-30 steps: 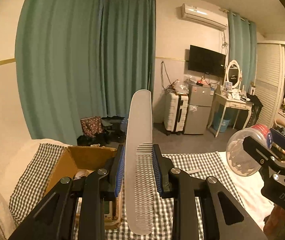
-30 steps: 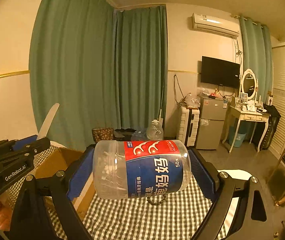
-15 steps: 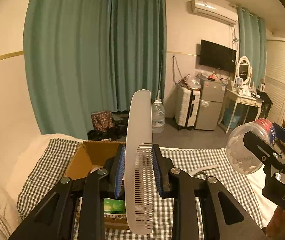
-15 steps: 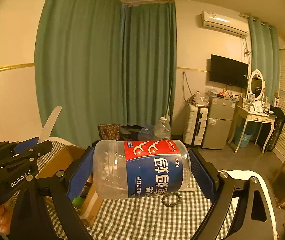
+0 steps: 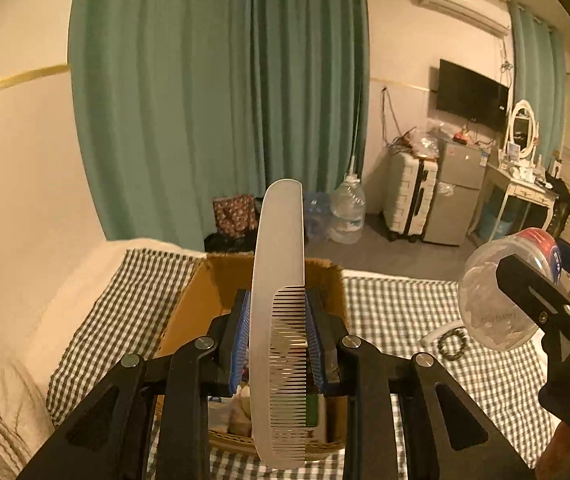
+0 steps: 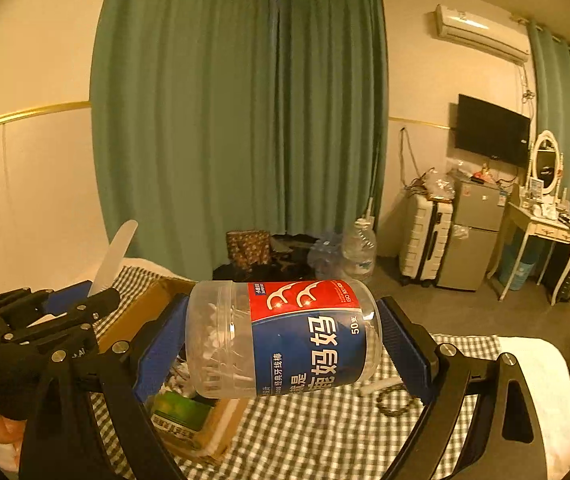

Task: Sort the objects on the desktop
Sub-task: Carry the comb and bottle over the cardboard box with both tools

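My left gripper (image 5: 278, 344) is shut on a pale comb (image 5: 281, 280), held upright with its teeth facing right, directly above an open cardboard box (image 5: 201, 308). My right gripper (image 6: 285, 344) is shut on a clear floss-pick jar (image 6: 285, 340) with a red and blue label, held on its side above the box's right edge (image 6: 221, 412). The jar shows in the left wrist view (image 5: 501, 304) at the right, and the comb (image 6: 113, 256) and left gripper (image 6: 81, 304) show in the right wrist view at the left.
The box stands on a green checked cloth (image 5: 405, 308) and holds a green packet (image 6: 181, 412) and other items. A dark bead bracelet (image 5: 452, 344) and a white stick (image 6: 379, 386) lie on the cloth to the right. A white towel (image 6: 533, 376) is further right.
Both grippers have moved forward and to the left over the cloth with their loads. The box now lies right under the comb, and the jar hangs over its right edge.
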`<state>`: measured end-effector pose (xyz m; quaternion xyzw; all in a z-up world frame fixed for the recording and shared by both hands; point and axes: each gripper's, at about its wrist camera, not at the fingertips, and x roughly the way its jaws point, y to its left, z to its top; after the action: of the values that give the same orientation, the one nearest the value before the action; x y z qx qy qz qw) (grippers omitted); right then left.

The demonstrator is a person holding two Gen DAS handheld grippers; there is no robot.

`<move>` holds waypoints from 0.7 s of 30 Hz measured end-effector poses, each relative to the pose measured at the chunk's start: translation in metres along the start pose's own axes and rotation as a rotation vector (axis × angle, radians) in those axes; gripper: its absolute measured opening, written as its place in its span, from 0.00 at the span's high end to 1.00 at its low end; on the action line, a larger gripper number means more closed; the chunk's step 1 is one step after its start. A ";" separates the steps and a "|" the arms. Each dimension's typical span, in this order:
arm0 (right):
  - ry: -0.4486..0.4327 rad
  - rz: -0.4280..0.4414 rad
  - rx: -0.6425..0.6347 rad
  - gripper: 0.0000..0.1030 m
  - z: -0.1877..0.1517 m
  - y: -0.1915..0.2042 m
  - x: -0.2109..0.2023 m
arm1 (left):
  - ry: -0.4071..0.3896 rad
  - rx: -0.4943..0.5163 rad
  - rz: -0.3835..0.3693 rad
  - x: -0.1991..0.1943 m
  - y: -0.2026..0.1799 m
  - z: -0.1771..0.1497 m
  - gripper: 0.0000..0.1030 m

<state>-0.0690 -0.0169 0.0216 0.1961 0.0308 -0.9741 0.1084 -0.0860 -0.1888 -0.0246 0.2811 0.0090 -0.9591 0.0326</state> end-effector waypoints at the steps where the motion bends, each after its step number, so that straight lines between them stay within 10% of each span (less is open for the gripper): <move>1: 0.005 0.007 -0.002 0.11 -0.001 0.003 0.005 | 0.014 0.000 -0.001 0.006 0.004 -0.002 0.75; 21: 0.111 0.182 -0.036 0.11 -0.031 0.057 0.131 | 0.246 -0.067 0.070 0.120 0.065 -0.047 0.75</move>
<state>-0.1620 -0.0956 -0.0586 0.2496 0.0364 -0.9471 0.1982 -0.1572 -0.2589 -0.1286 0.3955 0.0352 -0.9148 0.0738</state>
